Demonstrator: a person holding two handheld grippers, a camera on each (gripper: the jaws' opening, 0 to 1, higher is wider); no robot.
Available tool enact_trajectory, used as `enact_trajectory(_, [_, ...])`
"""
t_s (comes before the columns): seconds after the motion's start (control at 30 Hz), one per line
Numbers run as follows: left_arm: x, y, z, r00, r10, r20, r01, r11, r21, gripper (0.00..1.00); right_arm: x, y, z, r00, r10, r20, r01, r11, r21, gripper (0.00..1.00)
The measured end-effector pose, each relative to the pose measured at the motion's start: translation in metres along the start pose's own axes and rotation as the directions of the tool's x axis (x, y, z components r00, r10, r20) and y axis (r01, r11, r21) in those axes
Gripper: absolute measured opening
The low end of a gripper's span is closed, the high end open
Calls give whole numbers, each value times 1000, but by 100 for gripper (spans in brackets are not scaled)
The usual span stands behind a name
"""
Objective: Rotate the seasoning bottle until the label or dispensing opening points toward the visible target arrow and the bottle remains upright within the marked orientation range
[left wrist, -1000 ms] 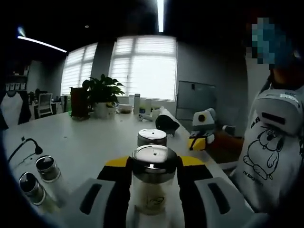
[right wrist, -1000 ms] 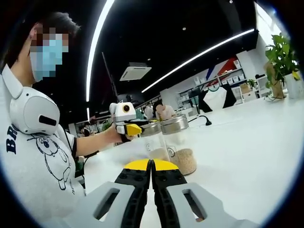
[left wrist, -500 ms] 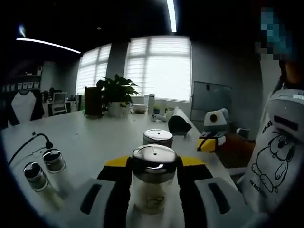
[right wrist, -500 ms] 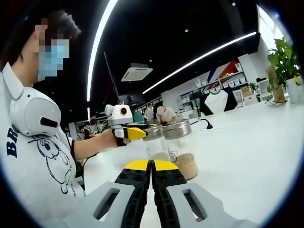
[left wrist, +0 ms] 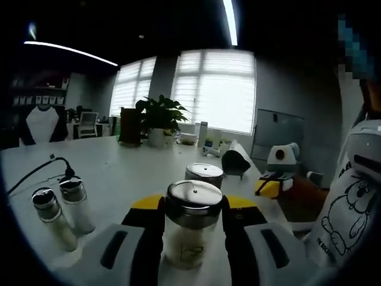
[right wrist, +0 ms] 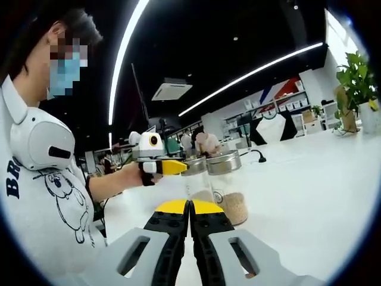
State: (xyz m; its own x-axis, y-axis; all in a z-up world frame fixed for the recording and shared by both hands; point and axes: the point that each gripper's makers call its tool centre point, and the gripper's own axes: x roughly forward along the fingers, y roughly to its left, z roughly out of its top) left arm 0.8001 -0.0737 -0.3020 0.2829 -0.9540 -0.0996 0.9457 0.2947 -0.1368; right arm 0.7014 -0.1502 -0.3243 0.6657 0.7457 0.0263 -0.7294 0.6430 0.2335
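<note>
The bottle (left wrist: 191, 229) is being gripped upright between the left gripper's (left wrist: 191, 238) jaws, the right gripper (right wrist: 190, 229) being kept closed and empty; with no arrow visible, progress cannot be judged.

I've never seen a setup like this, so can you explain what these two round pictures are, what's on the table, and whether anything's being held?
A person holds a two-jaw gripper in each hand, and each carries a fisheye camera looking along its own jaws. In the left gripper view, the left gripper is clamped on a seasoning bottle with a steel lid. Behind it stands a second jar, and two small shakers stand at the left on the white table. In the right gripper view, the right gripper is shut and holds nothing; the left gripper shows beyond it, holding the bottle.
</note>
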Motion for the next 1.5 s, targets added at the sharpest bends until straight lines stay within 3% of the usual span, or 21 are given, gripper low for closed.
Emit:
enact_trajectory(0.37, [-2, 2, 0, 999, 47, 5, -47, 998, 35, 40, 0, -2, -1, 1000, 4, -4, -4, 1000, 5, 0])
enact_trajectory(0.6, [-3, 1, -6, 998, 20, -58, -10, 986, 168, 40, 1, -2, -3, 1000, 9, -6, -9, 1000, 12, 0])
enact_trajectory(0.7, [-3, -1, -6, 998, 11, -64, 1, 982, 189, 41, 0, -3, -2, 1000, 11, -3, -11, 1000, 12, 0])
enact_trajectory(0.9, [-7, 1, 10, 999, -45, -1, 45, 991, 125, 42, 0, -3, -4, 1000, 9, -4, -9, 1000, 17, 0])
enact_trajectory(1.07, [-2, 3, 12, 996, -85, -39, 90, 980, 175, 45, -1, -2, -2, 1000, 9, 1, -9, 1000, 17, 0])
enact_trajectory(1.17, [-1, 1, 17, 993, -118, -31, 122, 974, 192, 45, -2, -1, -2, 1000, 9, 7, -9, 1000, 21, 0])
enact_trajectory(1.23, [-3, -10, 16, 978, -203, -48, 209, 963, 172, 45, -4, -2, -2, 1000, 8, 9, -8, 1000, 25, 0])
enact_trajectory(1.37, [-4, -7, 9, 970, -221, -98, 239, 939, 248, 44, -5, -2, -3, 1000, 14, 8, -14, 1000, 23, 0])
enact_trajectory(1.5, [-3, -5, 11, 963, -258, -78, 268, 947, 177, 45, -6, -1, -1, 1000, 20, 8, -21, 1000, 18, 0])
